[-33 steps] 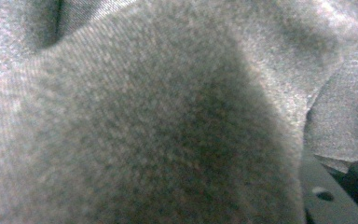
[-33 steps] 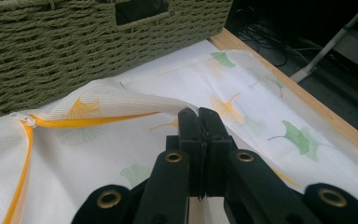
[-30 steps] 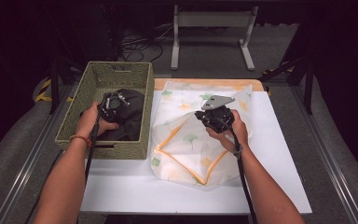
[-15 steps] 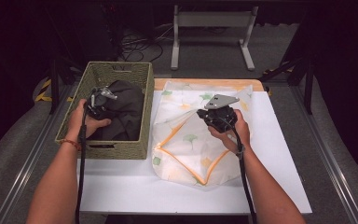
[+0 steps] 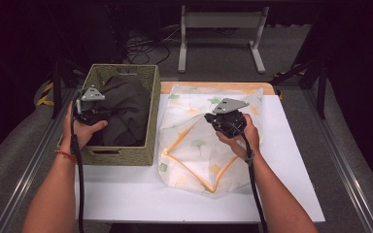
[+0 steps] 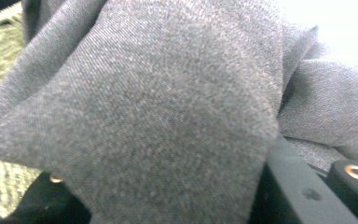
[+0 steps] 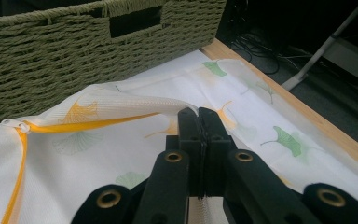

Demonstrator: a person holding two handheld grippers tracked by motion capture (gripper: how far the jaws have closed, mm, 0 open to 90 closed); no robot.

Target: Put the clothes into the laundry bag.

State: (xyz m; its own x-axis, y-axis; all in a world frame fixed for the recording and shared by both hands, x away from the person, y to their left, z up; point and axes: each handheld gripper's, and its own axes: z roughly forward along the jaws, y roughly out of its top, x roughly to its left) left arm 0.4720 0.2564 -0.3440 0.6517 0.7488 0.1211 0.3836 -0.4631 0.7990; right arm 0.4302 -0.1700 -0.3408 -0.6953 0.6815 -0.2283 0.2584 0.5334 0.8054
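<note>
A dark grey garment (image 5: 126,104) lies bunched in the woven basket (image 5: 121,156) at the left. My left gripper (image 5: 104,112) sits over the basket's left side. Its jaws have just been closing on a fold of the garment (image 6: 168,116), which drapes over them and hides the tips. A white mesh laundry bag (image 5: 194,150) with leaf prints and an orange zip lies on the white table (image 5: 291,160). My right gripper (image 5: 213,120) is shut on the bag's zip edge (image 7: 135,105), its jaws pressed together at the tips (image 7: 198,114).
The basket's side wall (image 7: 74,42) stands close to the left of the bag. A wooden strip (image 5: 213,87) runs along the table's far edge. Beyond it are a metal stand (image 5: 221,39) and cables on the dark floor.
My left hand has moved from the basket's middle to its left side and risen, drawing the grey garment with it. The right hand and the bag have stayed put.
</note>
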